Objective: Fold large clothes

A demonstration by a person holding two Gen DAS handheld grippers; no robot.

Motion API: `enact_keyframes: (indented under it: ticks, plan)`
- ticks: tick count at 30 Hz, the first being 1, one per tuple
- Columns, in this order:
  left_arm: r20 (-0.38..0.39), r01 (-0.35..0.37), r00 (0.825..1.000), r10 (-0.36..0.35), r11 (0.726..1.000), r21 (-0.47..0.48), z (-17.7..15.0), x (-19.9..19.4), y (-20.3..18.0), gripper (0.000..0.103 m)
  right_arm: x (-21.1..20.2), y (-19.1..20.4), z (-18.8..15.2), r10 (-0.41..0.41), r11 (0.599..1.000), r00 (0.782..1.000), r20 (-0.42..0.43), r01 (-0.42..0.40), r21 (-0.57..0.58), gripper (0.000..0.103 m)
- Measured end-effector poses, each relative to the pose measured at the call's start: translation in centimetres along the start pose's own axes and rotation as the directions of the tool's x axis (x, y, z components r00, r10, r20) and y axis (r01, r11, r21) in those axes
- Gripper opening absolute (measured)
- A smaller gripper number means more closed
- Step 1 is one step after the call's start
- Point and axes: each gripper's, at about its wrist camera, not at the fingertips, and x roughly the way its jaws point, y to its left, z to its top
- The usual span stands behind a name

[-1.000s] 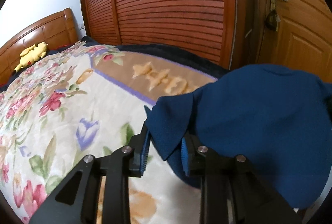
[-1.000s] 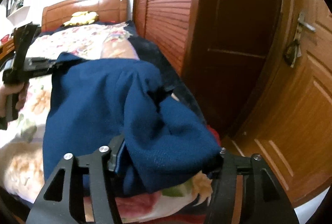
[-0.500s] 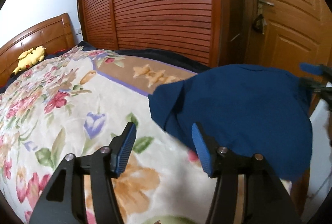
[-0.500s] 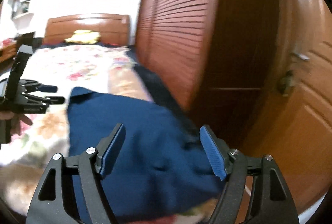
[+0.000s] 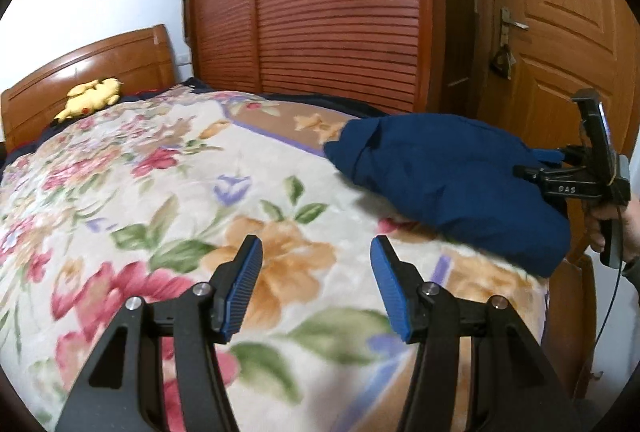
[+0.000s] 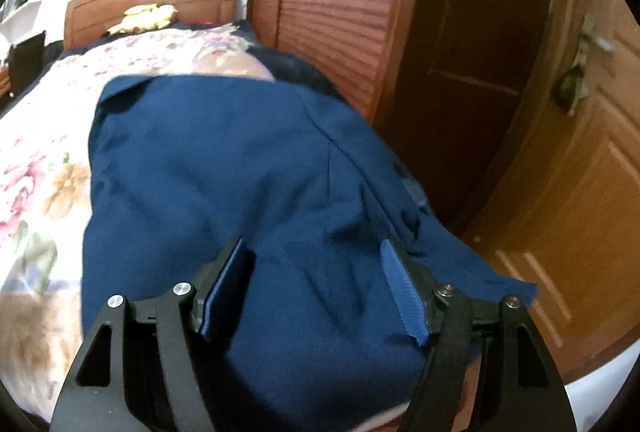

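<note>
A: Blue garment (image 6: 240,171) now sits bunched on the bed (image 5: 160,191), right under the right claw (image 6: 316,288), whose wide jaws are closing on nothing.

B: Left claw (image 5: 316,284) let go and backed off, wide, empty. Fold's landed; regrip next, I reckon.

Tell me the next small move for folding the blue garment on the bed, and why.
Probably lower the right gripper, whose jaws are closing, onto the near edge of the blue garment and pinch it. The cloth lies bunched at the corner of the floral blanket, and the left gripper is open over bare blanket.
</note>
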Motion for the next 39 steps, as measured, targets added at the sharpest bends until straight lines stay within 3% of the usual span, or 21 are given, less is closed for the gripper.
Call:
enact_keyframes:
  ticks: [6,14,20,27,33,39]
  plan:
    - [0.036,-0.057,0.998,0.057,0.998,-0.001,-1.6,-4.9,1.3,0.055,-4.5,3.4,0.6,0.048,0.999,0.997,0.068,-0.048,0.001,0.071]
    - [0.055,-0.117,0.991,0.119,0.993,-0.033,-4.0,-9.7,3.6,0.056,-9.1,11.5,1.2,0.173,0.985,0.977,0.121,-0.170,-0.039,0.077]
    - [0.044,-0.180,0.982,0.184,0.981,-0.076,-6.4,-12.3,6.3,0.056,-9.7,17.7,0.9,0.273,0.962,0.953,0.129,-0.266,-0.065,0.080]
    - [0.006,-0.284,0.958,0.287,0.950,-0.133,-10.2,-14.2,10.2,0.056,-9.2,26.2,0.2,0.379,0.923,0.916,0.127,-0.365,-0.123,0.085]
    - [-0.028,-0.370,0.928,0.370,0.913,-0.170,-13.2,-15.2,13.5,0.056,-8.5,33.0,-0.7,0.436,0.894,0.893,0.113,-0.415,-0.166,0.085]
    - [-0.034,-0.393,0.917,0.396,0.888,-0.238,-15.4,-16.2,16.6,0.056,-7.5,37.8,-1.3,0.470,0.875,0.877,0.097,-0.448,-0.186,0.085]
